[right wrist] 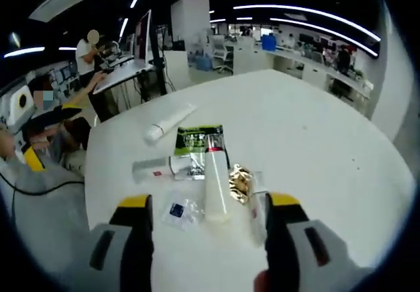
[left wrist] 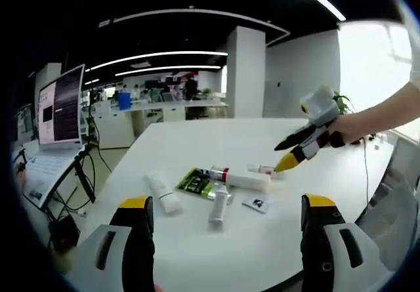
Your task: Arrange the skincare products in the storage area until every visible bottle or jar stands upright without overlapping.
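Several skincare products lie flat in a loose cluster on the white table. Among them are a white tube, a green packet, a white bottle with a red band, a grey tube and a small sachet. My left gripper hovers open, short of the cluster. A hand holds my right gripper over the cluster's right end. In the right gripper view my right gripper is open, and the red-banded bottle points into its gap. A gold foil packet, a small white bottle, the green packet, the grey tube and the white tube lie around it.
An open laptop on a stand sits off the table's left edge. People sit at desks beyond the table's far corner. The table is bare white beside the cluster. Office desks and a pillar stand further back.
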Demonstrator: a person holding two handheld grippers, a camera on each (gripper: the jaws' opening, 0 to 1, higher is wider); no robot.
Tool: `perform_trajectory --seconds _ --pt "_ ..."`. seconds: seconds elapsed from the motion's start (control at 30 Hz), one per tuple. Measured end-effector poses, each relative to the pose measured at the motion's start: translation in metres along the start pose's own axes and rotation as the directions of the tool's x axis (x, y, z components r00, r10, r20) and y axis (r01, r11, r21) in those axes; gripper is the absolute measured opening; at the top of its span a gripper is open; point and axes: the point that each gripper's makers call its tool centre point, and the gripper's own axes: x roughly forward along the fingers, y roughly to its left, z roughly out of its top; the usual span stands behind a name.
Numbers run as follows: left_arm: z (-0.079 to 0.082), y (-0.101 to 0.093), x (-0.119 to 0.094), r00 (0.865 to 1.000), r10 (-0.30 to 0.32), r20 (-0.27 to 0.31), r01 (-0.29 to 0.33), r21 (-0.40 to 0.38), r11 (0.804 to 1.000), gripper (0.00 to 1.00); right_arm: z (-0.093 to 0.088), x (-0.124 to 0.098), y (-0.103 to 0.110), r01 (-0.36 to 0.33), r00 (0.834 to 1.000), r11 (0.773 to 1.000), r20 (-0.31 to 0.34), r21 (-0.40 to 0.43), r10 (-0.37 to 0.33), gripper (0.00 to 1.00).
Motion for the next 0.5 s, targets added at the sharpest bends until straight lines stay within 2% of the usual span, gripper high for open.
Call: perform_trajectory --seconds 0.17,0.27,0.37,0.5 --pt "0.000 0.002 0.000 1.000 0.005 0.001 -0.005 -0.012 1.000 0.91 0.000 0.030 -0.001 -0.010 0.999 1.000 -0.044 0.016 0.011 0.62" --pt "0.000 0.003 0.000 1.000 0.008 0.000 -0.008 -0.022 1.000 0.91 -0.005 0.046 0.001 -0.025 0.995 1.000 -0.101 0.001 0.025 0.59" --pt "0.000 0.004 0.001 1.000 0.011 0.000 -0.011 -0.029 1.000 0.90 -0.004 0.059 0.001 -0.030 0.993 0.999 -0.116 -0.019 0.028 0.55" --pt "0.000 0.005 0.000 1.000 0.015 -0.002 -0.015 -0.031 0.999 0.90 -0.010 0.076 -0.001 -0.037 0.985 0.999 -0.171 -0.031 0.031 0.49"
